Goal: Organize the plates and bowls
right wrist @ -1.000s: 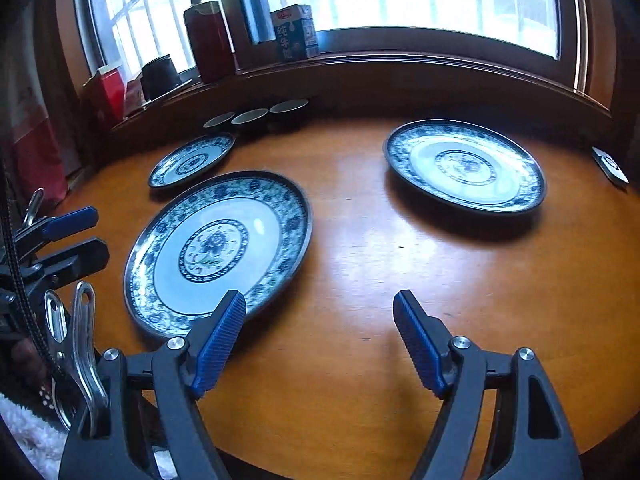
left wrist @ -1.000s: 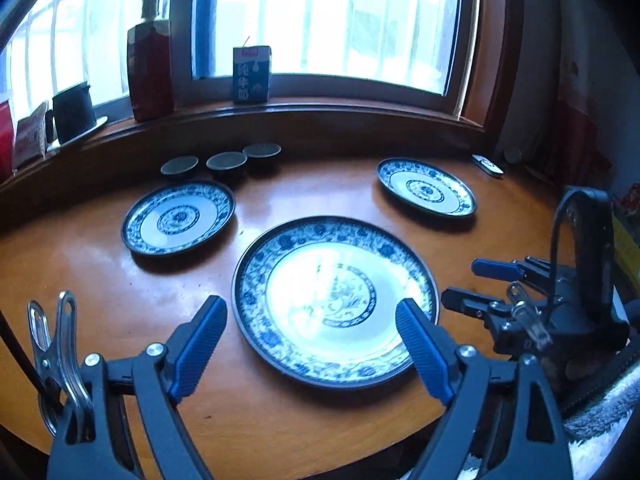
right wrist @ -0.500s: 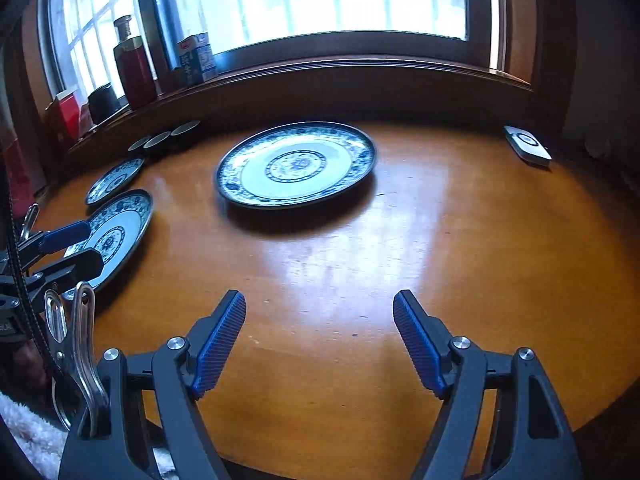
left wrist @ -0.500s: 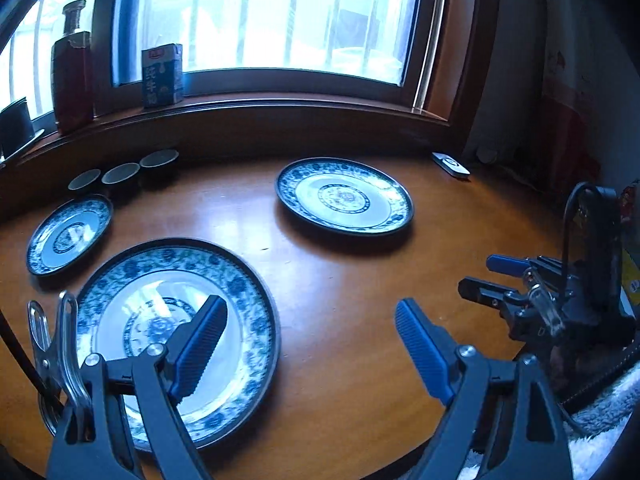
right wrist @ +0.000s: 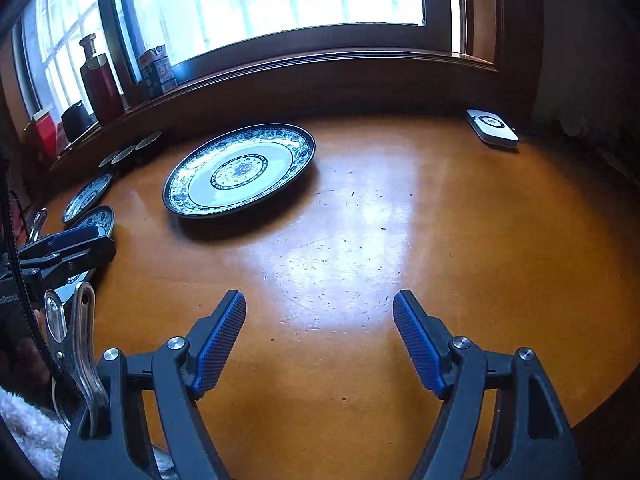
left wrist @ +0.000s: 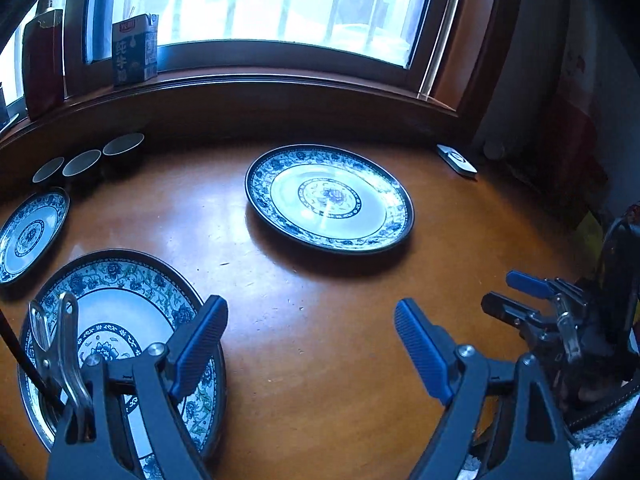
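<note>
Left black plastic two-finger gripper [left wrist: 310, 344], ribbed blue rubber pads [left wrist: 200, 344], silver pivot screws, steel spring clip [left wrist: 56, 344], thin black cable, right black plastic two-finger gripper [right wrist: 320, 340] of identical build, white lettering on housing, fleecy white sleeve [right wrist: 28, 436]

The near plate [left wrist: 120, 320] lies partly hidden behind the left gripper [left wrist: 308, 344]. The small plate [left wrist: 28, 234] at the table's left edge is cut off by the frame.
</note>
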Motion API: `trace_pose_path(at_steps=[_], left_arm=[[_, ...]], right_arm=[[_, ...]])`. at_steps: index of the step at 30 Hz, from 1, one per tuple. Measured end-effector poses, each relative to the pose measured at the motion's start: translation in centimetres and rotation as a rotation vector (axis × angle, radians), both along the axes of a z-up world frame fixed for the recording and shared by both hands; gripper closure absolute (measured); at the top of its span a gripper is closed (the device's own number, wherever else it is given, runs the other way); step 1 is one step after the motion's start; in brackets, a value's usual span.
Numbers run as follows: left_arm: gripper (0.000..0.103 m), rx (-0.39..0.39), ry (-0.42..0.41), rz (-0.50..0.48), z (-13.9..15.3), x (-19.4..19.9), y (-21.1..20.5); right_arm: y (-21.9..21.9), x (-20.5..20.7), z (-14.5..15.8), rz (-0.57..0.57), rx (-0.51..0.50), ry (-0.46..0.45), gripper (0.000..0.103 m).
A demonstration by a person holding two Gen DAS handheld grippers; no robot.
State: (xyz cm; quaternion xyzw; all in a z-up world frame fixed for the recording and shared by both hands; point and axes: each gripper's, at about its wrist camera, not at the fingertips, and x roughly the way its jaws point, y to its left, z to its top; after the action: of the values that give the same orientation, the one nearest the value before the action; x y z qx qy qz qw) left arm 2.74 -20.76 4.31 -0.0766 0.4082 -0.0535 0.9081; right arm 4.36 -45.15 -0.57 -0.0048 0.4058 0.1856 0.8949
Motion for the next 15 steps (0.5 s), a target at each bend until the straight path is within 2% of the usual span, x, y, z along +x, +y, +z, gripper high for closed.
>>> trace_pose_path(at_steps=[4,8,12,15], left_arm=[[0.014,0.006,0.019,0.024,-0.1,1.2,0.2],[0.014,-0.032,0.003,0.018,0.3,2.5,0.1],[0.016,-0.114,0.014,-0.086,0.3,4.2,-1.0],[0.017,-0.098,0.015,-0.106,0.5,5.5,-1.8]], right_arm=[[0.2,1.2,-0.3,0.031,-0.007,0.009,0.025],[0.4,2.5,-0.4,0.064,0.013,0.003,0.024],[0.8,4.0,-0.8,0.113,0.052,0.015,0.024],[1.0,5.1,-0.5,0.125,0.076,-0.023,0.024]])
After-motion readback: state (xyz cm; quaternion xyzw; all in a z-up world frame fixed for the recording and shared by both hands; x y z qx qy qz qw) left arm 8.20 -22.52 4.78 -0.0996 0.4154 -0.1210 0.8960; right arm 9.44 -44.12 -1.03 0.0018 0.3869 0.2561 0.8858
